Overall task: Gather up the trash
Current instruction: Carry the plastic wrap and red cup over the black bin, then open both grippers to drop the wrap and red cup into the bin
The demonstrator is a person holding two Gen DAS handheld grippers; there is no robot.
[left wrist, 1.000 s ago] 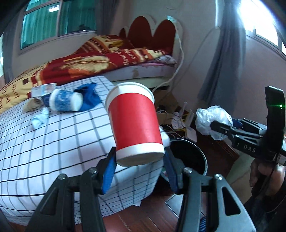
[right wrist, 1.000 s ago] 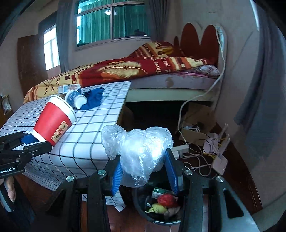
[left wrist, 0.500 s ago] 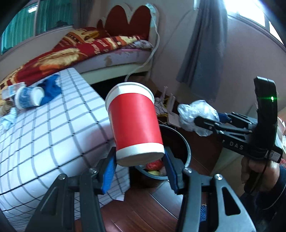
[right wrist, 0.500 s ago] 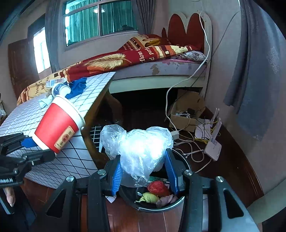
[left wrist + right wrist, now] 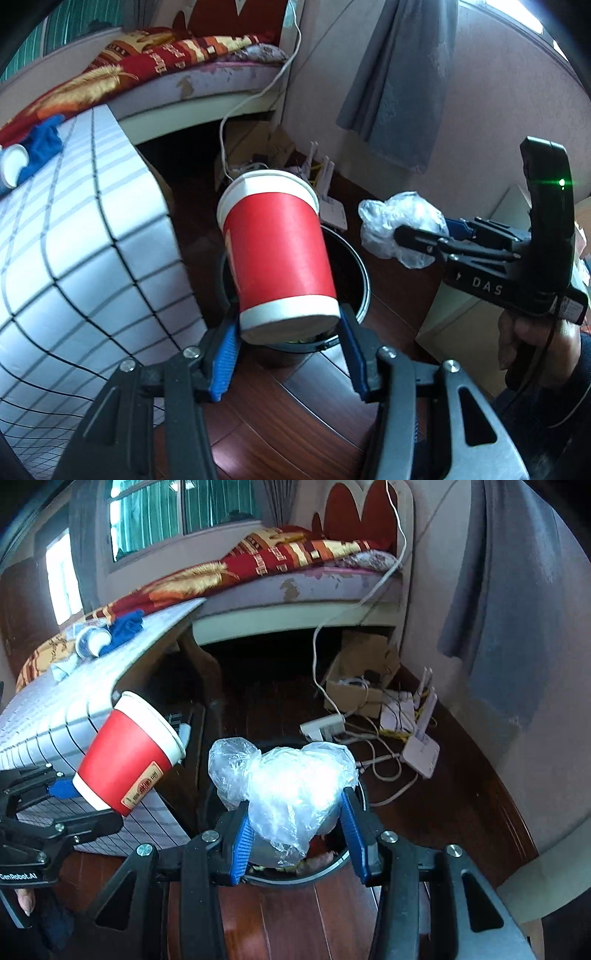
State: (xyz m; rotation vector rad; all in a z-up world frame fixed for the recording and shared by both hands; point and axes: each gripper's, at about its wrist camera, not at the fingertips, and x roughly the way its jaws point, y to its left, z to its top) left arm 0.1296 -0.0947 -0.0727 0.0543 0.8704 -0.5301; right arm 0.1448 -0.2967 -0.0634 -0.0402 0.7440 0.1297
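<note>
The left gripper clamps a red paper cup and the right gripper a crumpled plastic bag, both poised over the black bin, which already holds scraps. Neither is dropped yet. Far left on the checked table, a blue-and-white cup and wrappers await collection.

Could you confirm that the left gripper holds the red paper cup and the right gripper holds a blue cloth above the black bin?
Not quite: the right gripper holds a crumpled clear plastic bag, as the right wrist view shows. The left gripper does hold the red paper cup above the black bin.
</note>
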